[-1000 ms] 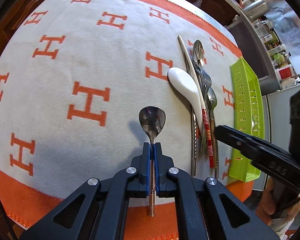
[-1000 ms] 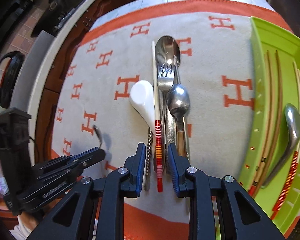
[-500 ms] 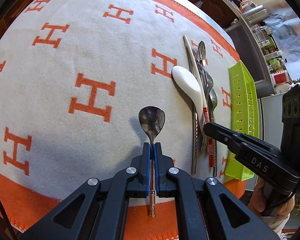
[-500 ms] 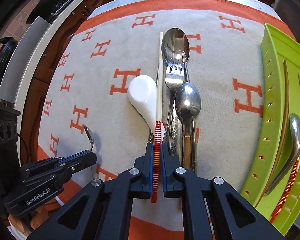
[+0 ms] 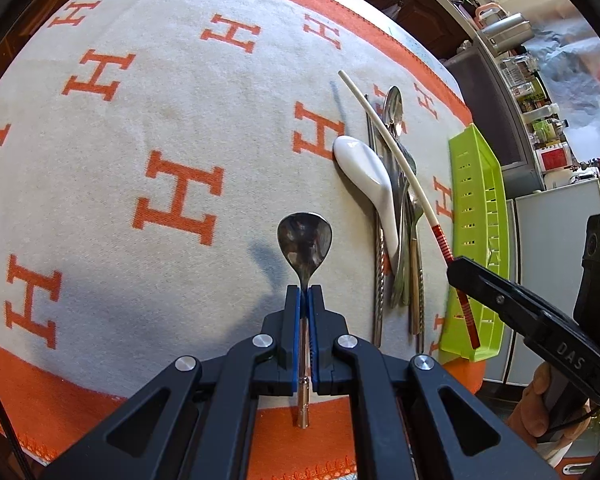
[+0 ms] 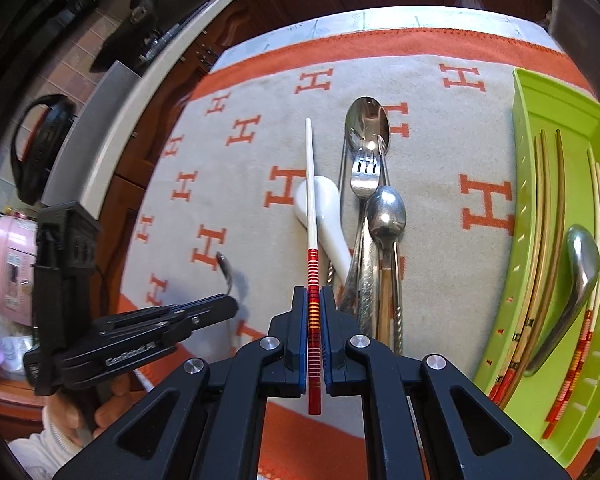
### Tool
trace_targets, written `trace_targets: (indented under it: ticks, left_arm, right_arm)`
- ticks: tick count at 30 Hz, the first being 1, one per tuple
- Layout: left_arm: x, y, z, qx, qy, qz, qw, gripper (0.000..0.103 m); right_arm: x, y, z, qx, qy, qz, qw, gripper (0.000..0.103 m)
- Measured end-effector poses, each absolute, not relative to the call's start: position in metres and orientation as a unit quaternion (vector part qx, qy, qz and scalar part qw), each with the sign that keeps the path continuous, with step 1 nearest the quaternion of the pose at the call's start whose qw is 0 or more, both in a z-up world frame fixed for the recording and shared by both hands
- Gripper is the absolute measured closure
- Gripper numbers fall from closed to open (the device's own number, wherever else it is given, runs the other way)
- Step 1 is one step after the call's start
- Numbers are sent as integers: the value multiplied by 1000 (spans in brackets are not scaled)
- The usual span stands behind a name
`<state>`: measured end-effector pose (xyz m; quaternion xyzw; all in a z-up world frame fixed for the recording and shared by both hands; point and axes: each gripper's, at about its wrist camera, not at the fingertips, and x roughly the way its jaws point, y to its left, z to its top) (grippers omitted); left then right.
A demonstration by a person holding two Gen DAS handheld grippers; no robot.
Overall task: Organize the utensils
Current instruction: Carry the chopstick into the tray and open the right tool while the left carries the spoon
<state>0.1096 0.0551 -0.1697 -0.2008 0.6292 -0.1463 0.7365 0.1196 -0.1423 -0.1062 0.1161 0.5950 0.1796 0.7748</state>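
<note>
The left gripper [image 5: 305, 294] has its fingers clenched on the handle of a small metal spoon [image 5: 304, 239], whose bowl hangs clear above the blanket [image 5: 140, 128] that covers the bench. I think it is held there ready for carrying to the green tray [image 6: 548, 128], while the other hand works.

The right gripper [image 6: 313, 296] has its fingers closed on the red striped end of a white chopstick [image 6: 310, 184], near the end, probably so the long white part can swing free of the pile. The chopstick is tilted, its far tip raised over the white spoon [image 6: 324, 208], the fork [image 6: 365, 176] and the other metal spoons on the blanket. The tray at the right side already holds some chopsticks and one metal spoon [image 6: 576, 276]; how many chopsticks I cannot count surely.

One second ago the right fingers stood open around this chopstick, which lay flat in the pile. Now they grip it, and it has come up.
</note>
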Motion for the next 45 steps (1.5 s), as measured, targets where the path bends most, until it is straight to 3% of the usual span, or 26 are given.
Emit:
trace_targets:
  ticks: [22, 32, 40, 45]
  left_arm:
    - [108, 27, -127, -186, 602, -192, 753, 101]
    - [98, -1, -99, -162, 581, -234, 762, 101]
    - [89, -15, -71, -144, 569, -267, 765, 101]
    - [90, -38, -50, -129, 566, -301, 757, 101]
  right_arm:
    - [63, -259, -31, 205, 495, 94, 839, 98]
    - [40, -329, -61, 180, 488, -86, 850, 98]
    - [48, -345, -110, 203, 544, -83, 810, 96]
    - [44, -345, -110, 207, 538, -77, 814, 94]
